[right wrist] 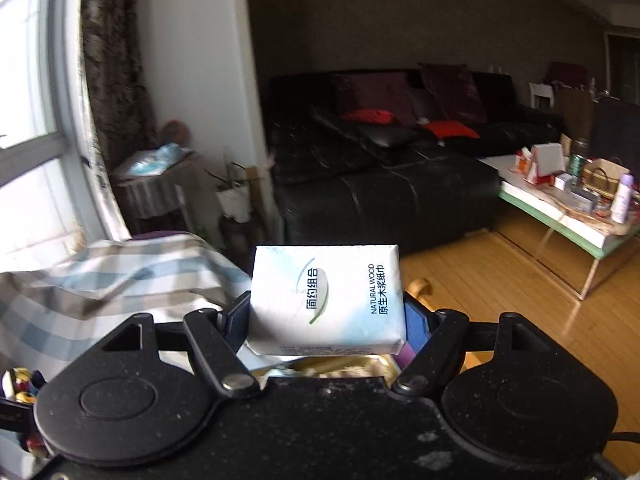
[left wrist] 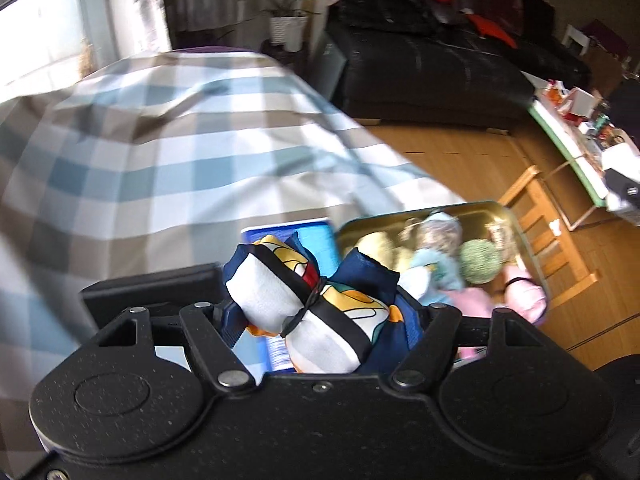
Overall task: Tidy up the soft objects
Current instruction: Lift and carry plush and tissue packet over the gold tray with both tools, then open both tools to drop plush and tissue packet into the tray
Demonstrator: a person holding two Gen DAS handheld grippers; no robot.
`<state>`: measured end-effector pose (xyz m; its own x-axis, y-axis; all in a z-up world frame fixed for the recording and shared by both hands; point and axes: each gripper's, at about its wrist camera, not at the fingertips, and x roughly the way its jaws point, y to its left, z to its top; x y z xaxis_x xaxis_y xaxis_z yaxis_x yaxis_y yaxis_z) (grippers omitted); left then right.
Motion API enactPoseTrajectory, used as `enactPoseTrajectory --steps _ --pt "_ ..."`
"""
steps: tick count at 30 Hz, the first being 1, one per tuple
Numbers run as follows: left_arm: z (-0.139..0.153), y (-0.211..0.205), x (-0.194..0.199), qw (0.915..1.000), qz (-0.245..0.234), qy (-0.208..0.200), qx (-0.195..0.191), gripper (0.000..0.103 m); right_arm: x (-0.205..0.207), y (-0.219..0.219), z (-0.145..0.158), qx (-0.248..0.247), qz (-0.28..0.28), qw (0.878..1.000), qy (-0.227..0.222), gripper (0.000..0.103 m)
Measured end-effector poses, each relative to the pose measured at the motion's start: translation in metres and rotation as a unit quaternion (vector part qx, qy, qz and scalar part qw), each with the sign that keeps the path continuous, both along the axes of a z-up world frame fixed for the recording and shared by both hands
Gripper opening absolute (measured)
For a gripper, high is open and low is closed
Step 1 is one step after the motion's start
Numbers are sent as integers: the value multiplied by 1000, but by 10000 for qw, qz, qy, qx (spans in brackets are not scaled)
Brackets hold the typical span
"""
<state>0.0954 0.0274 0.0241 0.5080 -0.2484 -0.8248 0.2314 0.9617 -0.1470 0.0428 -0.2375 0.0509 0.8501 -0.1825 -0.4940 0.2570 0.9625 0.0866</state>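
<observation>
Nearest to my left lens, the left gripper (left wrist: 316, 312) had its jaws clamped on one rolled scarf bundle (left wrist: 308, 304), printed in navy, white, yellow and red and cinched at its waist by a dark band. Its long axis ran on a diagonal from upper left to lower right across the fingers, one end bulging up toward the checked cloth (left wrist: 160, 128) and the other tucked down toward the gripper body. I held it above the cloth-covered surface, over one blue box (left wrist: 304, 236) and beside one gold tray (left wrist: 472, 216). Inside the tray I counted one green ball (left wrist: 480, 260), one pale blue soft piece (left wrist: 436, 268) and some pink fabric (left wrist: 524, 292); the rest was too blurred for me to count

On my right side, the right gripper (right wrist: 326, 316) was closed on one tissue pack (right wrist: 326, 300), white and pale blue with "NATURAL WOOD" printed on it. That pack lay flat between the fingers with its long axis across them, its printed lines running up the face. I had it raised clear of the checked cloth, with one black sofa (right wrist: 384, 176) behind it carrying two red cushions (right wrist: 452, 128), and one cluttered coffee table (right wrist: 560, 216) off to the right
</observation>
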Motion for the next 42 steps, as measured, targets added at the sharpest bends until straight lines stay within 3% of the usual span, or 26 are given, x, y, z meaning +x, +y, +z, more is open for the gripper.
enactPoseTrajectory --steps 9,17,23,27,31,34,42 --pt "-24 -92 27 9973 -668 257 -185 67 39 -39 -53 366 -329 9924 1126 74" --pt "-60 -147 43 9926 -966 707 -204 68 43 -55 -66 606 -564 9867 1398 74" --pt "-67 -152 48 9932 -914 715 -74 72 34 -51 -63 587 -498 9862 1466 74" --pt "-61 -148 53 9941 -829 665 -220 73 35 -52 -62 630 -537 9851 1508 74" --pt "-57 -144 53 9954 -788 527 -103 73 37 -50 -64 598 -520 9841 1587 74" --pt "-58 -135 50 9965 -693 469 30 83 38 -49 -66 581 -476 9830 1676 74" --pt "-62 -108 37 9983 -276 452 224 83 43 -38 -68 531 -209 9820 1798 76"
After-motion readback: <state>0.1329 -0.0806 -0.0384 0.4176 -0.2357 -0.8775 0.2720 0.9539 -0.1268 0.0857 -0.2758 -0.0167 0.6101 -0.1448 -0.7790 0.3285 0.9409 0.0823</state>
